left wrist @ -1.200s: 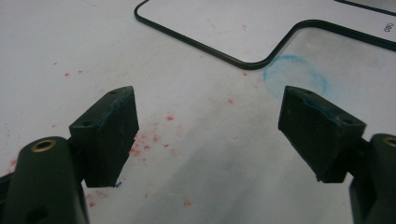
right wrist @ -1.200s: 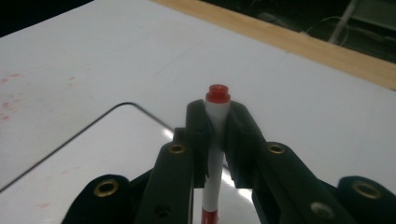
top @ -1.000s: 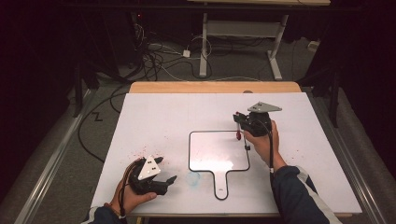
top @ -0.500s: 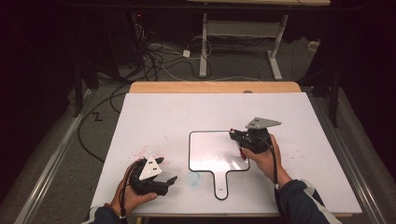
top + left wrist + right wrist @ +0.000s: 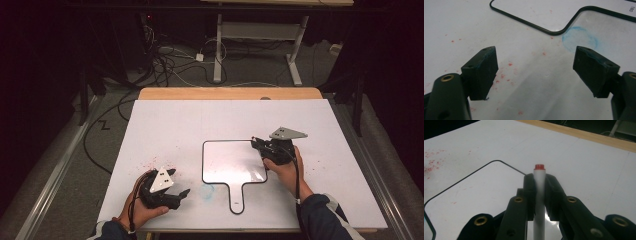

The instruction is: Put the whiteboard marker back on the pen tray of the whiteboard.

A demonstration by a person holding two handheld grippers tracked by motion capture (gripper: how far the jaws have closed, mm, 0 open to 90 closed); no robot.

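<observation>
Holding a white marker with a red end [image 5: 539, 185], the right gripper [image 5: 263, 145] has its jaws closed tight on the barrel, which stands up between them in the middle of the right gripper view. In the high view this gripper sits right of centre, at the right edge of the paddle-shaped whiteboard [image 5: 230, 161]. A second ago it was higher in the frame, above the board's upper right corner; half a second ago it had already dropped toward the right edge, and now it has settled a little lower along that edge. I read this as the pen being brought down to the board's surface to write or draw, though whether the tip touches cannot be seen.

The board lies flat at centre frame, its handle pointing toward the bottom edge. The left gripper [image 5: 172, 192] has not moved: it rests at lower left on the white table sheet [image 5: 200, 120], jaws spread wide and empty, near a faint blue ring [image 5: 579, 38] and scattered red specks [image 5: 510, 64].
</observation>
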